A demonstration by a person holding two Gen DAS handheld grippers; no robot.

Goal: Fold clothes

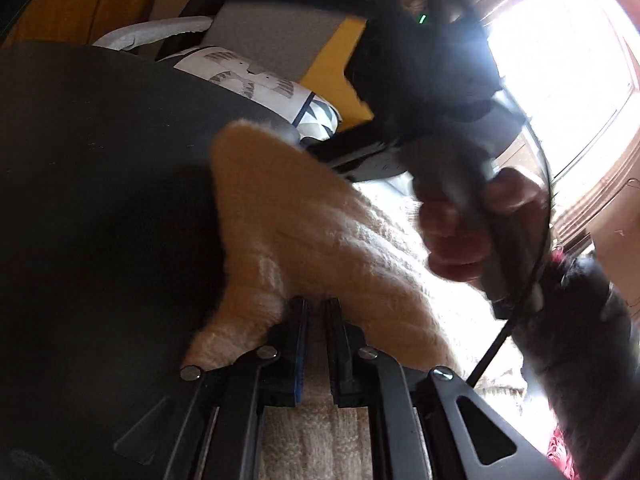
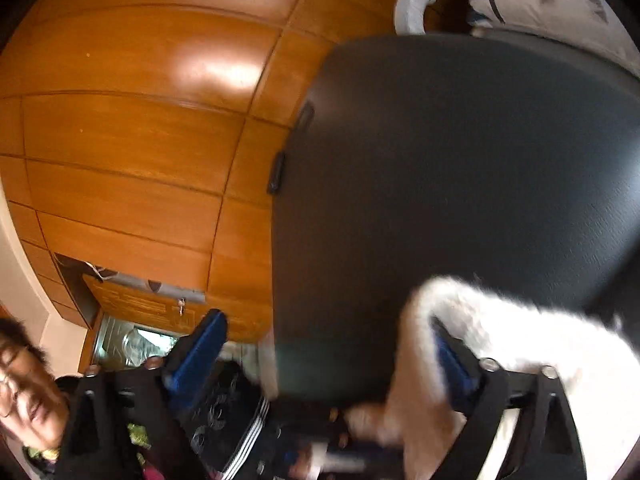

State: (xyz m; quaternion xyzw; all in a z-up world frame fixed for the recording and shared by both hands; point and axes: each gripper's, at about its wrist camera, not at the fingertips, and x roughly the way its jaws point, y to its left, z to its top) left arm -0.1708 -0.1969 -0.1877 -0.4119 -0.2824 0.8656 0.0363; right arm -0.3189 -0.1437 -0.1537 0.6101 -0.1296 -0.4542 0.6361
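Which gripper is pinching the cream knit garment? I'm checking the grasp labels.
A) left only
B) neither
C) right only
A: the left gripper is closed on a fold of the cream knit garment, while the right gripper is spread wide, with cloth only draped against one finger.

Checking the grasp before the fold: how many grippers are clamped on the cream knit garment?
1: the left gripper pinches the cream knit garment over the dark table. The right gripper is open.

Black tool (image 1: 316, 312), blue pads (image 2: 200, 350), silver screws (image 1: 268, 353)
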